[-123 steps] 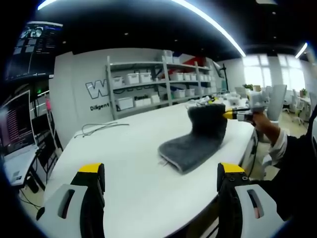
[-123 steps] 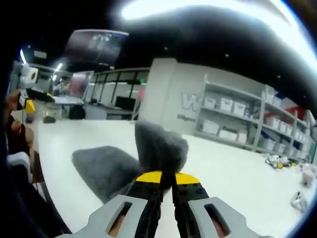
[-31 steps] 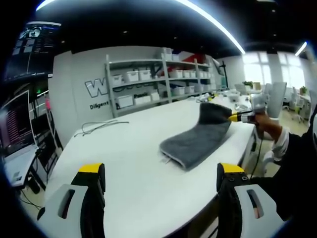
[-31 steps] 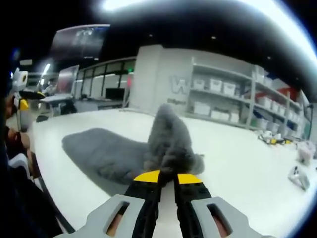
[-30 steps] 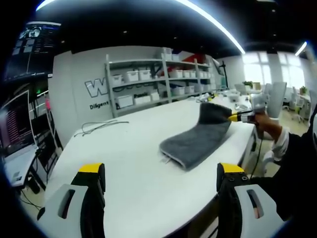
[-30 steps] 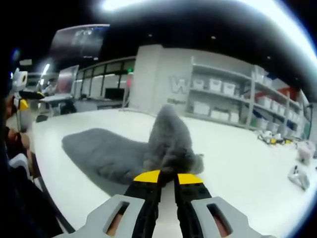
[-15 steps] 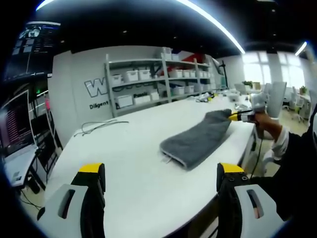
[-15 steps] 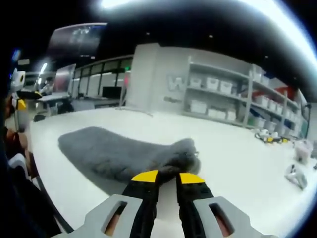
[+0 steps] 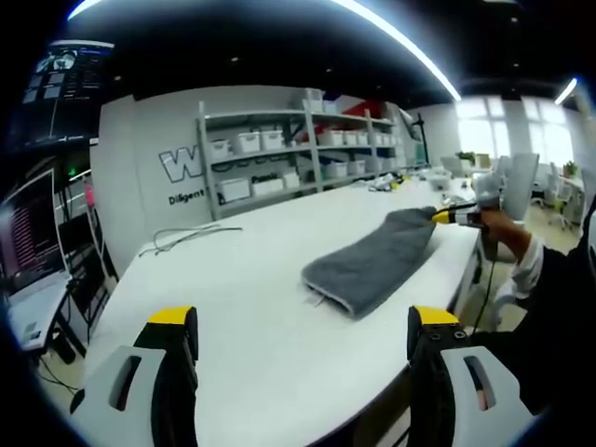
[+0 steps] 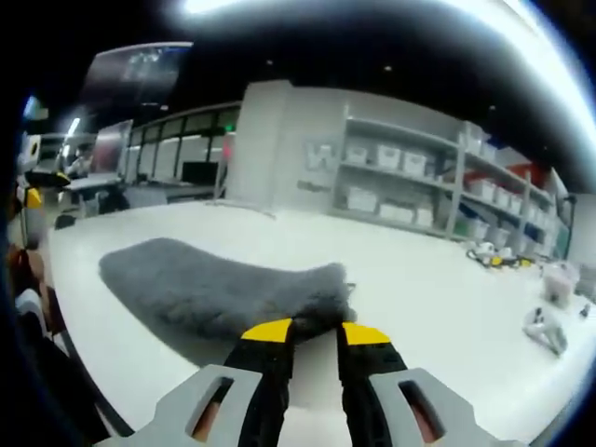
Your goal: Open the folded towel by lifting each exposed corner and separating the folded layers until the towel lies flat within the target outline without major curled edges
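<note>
A grey towel [image 9: 371,261] lies stretched out as a long strip on the white table [image 9: 233,307]. My left gripper [image 9: 303,324] hangs open well short of the towel, with nothing between its jaws. At the towel's far end sits my right gripper [image 9: 451,216], held by a person's hand. In the right gripper view the towel [image 10: 205,284] lies flat, and its near edge rests just ahead of the right gripper [image 10: 317,331]. The jaws there stand slightly parted, with bare table showing between them.
Shelves with white bins [image 9: 279,154] line the back wall. A thin cable [image 9: 186,240] lies on the table's far left part and a monitor [image 9: 33,233] stands off the left edge. Small objects [image 10: 545,326] sit on the table to the right. The person's sleeve [image 9: 549,307] is beside the table edge.
The right gripper has lowered the raised towel end onto the table, so the towel now lies flat. Its jaws have parted. The left gripper has not moved.
</note>
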`<state>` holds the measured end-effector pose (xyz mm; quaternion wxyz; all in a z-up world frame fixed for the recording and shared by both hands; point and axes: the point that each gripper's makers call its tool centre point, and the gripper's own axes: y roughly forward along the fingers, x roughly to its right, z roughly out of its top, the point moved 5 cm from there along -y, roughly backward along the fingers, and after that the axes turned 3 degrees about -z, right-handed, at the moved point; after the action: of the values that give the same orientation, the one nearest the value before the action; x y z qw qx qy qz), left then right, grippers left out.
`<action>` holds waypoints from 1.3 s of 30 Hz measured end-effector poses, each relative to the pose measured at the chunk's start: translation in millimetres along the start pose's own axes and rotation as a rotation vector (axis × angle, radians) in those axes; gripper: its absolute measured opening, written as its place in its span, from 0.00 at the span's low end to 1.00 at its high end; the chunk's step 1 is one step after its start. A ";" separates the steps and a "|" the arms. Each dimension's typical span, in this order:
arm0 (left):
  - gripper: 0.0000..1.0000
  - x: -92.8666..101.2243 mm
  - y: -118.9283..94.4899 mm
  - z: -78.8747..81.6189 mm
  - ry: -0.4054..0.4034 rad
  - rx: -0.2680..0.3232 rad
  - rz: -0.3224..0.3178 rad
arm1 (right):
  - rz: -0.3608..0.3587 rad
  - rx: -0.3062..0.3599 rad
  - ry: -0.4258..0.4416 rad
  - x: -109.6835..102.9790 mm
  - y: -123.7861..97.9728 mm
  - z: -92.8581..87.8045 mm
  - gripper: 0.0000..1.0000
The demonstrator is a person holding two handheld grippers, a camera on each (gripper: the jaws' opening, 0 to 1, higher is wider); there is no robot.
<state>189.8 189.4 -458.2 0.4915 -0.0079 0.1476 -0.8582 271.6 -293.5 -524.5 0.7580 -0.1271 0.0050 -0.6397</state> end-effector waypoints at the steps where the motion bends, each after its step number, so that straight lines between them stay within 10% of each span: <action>1: 0.91 0.2 0.0 -0.1 0.001 0.000 0.000 | -0.002 0.000 -0.001 0.4 -0.5 0.0 0.16; 39: 0.91 3.0 10.1 0.0 -0.035 0.027 -0.020 | 0.004 0.001 -0.090 9.3 1.3 0.6 0.11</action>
<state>196.8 182.0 -461.2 0.4854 -0.0177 0.1272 -0.8648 274.6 -302.3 -522.7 0.7587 -0.1554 -0.0289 -0.6320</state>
